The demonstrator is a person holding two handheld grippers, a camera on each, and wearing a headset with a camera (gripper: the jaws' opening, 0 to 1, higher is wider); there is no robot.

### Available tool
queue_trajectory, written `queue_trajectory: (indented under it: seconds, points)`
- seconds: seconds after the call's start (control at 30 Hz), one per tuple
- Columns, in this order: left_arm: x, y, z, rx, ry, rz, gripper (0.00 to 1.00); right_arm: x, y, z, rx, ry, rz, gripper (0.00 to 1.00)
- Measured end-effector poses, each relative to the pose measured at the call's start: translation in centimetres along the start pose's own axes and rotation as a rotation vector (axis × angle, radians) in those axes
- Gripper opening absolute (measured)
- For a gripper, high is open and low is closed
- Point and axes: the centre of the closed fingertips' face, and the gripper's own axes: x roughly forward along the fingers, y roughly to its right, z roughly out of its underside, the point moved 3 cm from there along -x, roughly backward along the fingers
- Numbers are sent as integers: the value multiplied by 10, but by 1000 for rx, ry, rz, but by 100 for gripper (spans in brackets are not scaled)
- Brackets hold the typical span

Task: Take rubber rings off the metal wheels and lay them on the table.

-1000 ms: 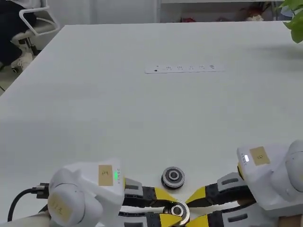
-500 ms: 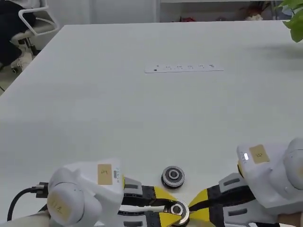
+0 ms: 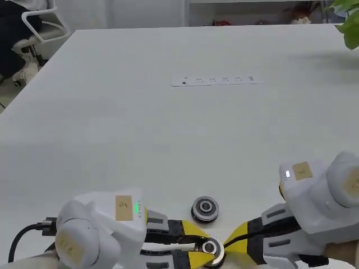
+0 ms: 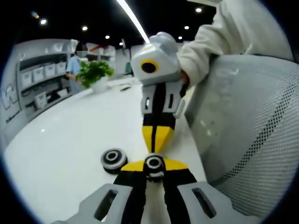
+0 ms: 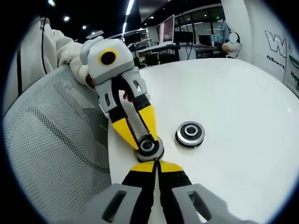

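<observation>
White table [image 3: 168, 129], left gripper [image 3: 198, 245] low and level, clenched on metal wheel [image 3: 211, 247], right gripper [image 3: 228, 242] opposite, clenched, tips touching it.

Right claw [image 3: 229, 245] now closed beside wheel [image 3: 210, 247]; claw body tipped upward.

**Head view:** bright, even light from above. I find white table [image 3: 168, 140] almost shadowless, only thin soft shadow hugging free wheel [image 3: 205, 208]. Focus good mid-frame, softer toward bottom edge.

**Left gripper view:** heavy fisheye bowing at margins. Ceiling light strip [image 4: 135, 21] and spot lamps [image 4: 84, 28] burn against dark ceiling. Tabletop near white-out, shelves [image 4: 42, 79] soft.

**Right gripper view:** same curvature. I note small glints on held wheel [image 5: 149, 147], mesh chair back [image 5: 51, 154] crisp, monitors [image 5: 166, 30] hazy.
</observation>
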Motion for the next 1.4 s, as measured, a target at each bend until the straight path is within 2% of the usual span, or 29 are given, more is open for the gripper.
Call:
queue_trajectory:
  seconds: [0.17,0.53,0.77,0.93,1.1,1.3,1.4]
  points:
    - [0,0,0,1,0,-2,13,-1,1,0,35,2,3,0]
    - [-1,0,0,2,0,-7,13,-4,2,-5,57,22,14,0]
    - [-2,-1,1,1,5,-7,13,-6,5,-5,189,57,-9,0]
    - [-2,-1,1,-5,18,-7,13,-7,5,-7,310,98,-34,0]
    - [-2,-1,1,-9,25,-5,13,-7,4,-7,346,107,-45,0]
    - [-2,-1,2,-7,33,-3,13,-7,4,-7,446,135,-65,0]
    - [-2,-1,2,-7,34,-3,13,-7,3,-9,454,138,-69,0]
